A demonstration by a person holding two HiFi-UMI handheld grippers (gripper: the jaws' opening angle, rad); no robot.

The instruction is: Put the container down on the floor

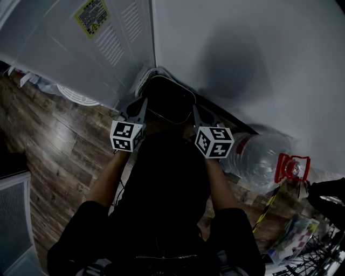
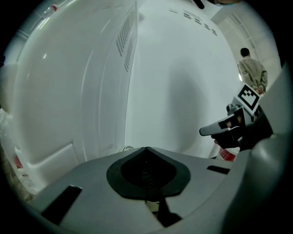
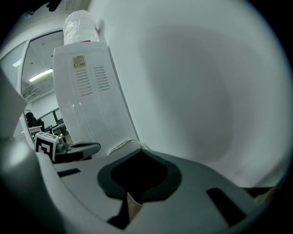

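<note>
No wording can be read; a yellow label [image 1: 92, 16] at the head view's upper left, on the white cabinet [image 1: 59, 51], carries print too small to make out; the left gripper [image 1: 139, 108] and right gripper [image 1: 198, 114] bear only black-and-white square markers.

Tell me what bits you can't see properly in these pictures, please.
- Left gripper jaws: in the left gripper view the grey container fills the foreground, so open or shut is unclear.
- Right gripper jaws: the same in the right gripper view.
- Container's bottom: in the head view it is hidden behind the person's dark clothing.
- Yellow label on the white appliance: in the head view the print is too small to read.
</note>
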